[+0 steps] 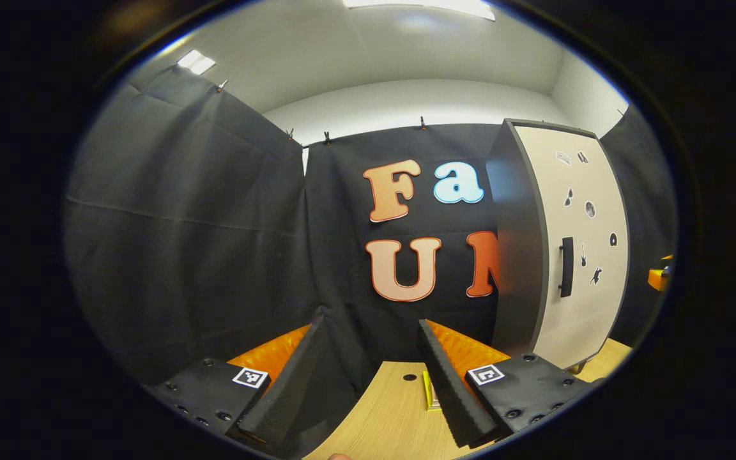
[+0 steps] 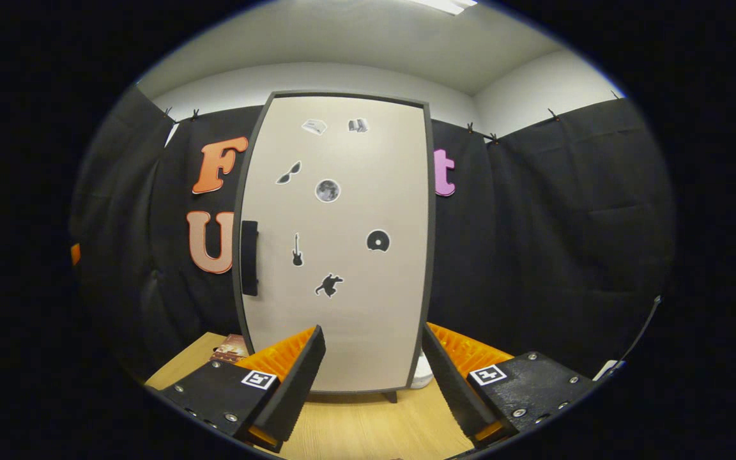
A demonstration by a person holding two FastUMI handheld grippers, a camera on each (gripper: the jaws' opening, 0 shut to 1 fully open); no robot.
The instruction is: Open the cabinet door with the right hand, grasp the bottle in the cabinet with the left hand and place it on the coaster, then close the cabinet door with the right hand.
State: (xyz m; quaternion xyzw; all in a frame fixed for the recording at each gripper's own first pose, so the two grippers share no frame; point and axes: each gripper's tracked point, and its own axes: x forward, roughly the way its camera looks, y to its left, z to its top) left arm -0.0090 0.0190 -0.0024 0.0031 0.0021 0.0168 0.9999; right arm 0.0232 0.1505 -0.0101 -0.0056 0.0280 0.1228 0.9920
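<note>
Cabinet (image 2: pixel 336 243) standing upright on pale wood-grain worktop (image 2: pixel 368 428), dark grey frame, short feet. Cabinet door (image 2: pixel 342 211) sitting closed: smooth matte beige panel, rounded corners, small black-and-grey stickers scattered over it. Black bar handle (image 2: pixel 249 257) running vertically at door's left edge.

Right gripper (image 2: pixel 373 377) hovering before door, fingers spread wide, gripping nothing; ribbed black foam pads, orange plastic backing.

Left gripper (image 1: pixel 373 377) facing black cloth wall, fingers gaping apart, empty. Small yellowish flat item (image 1: pixel 430 391) lying on worktop by finger; cannot tell if coaster.
</note>
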